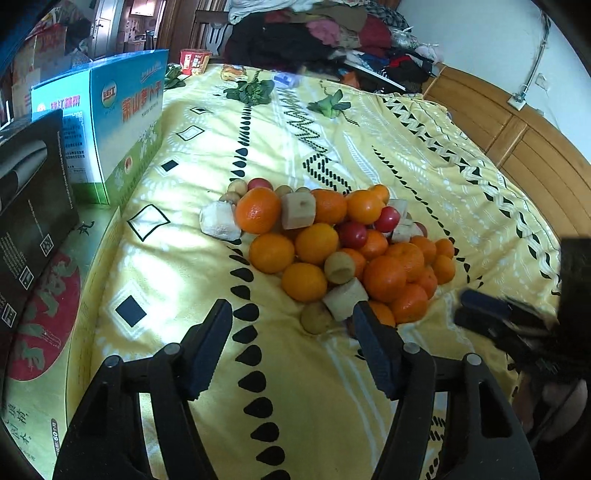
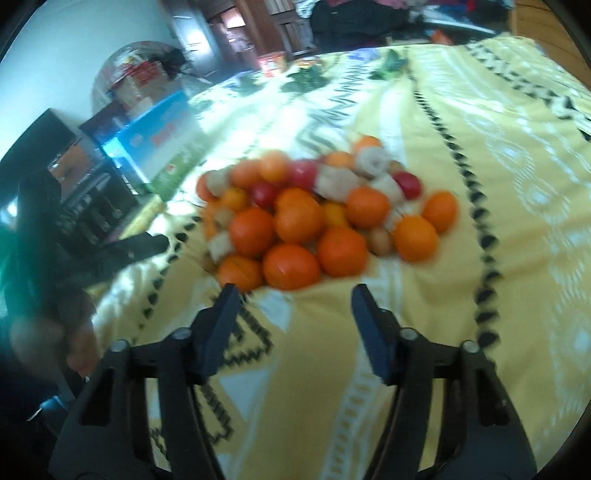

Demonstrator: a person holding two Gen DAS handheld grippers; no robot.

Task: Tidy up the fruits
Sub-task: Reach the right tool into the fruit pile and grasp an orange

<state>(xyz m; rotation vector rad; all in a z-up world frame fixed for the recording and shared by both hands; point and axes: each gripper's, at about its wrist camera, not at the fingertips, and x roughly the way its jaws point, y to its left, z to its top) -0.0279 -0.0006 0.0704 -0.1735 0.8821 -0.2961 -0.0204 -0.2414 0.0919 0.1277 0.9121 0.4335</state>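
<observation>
Plenty of open yellow blanket (image 1: 314, 406) sat between both grippers and the fruit pile (image 1: 332, 251), so the approach from the near side was clear. On the left, a blue carton (image 1: 107, 122) and a black box (image 1: 33, 206) walled off that edge. Behind, the heap of clothes (image 1: 325, 33) blocked the far end.

The soft yellow bed blanket (image 1: 369, 387) carries white bands with black teardrop rows, zigzags and diamonds. On it, the heaped pile of round fruit (image 1: 332, 251) mixes bright orange mandarins, small glossy red fruits, tan-brown round ones and pale beige cut chunks. Left of the pile stands a blue-and-green cardboard box (image 1: 110, 122) with orange lettering.
</observation>
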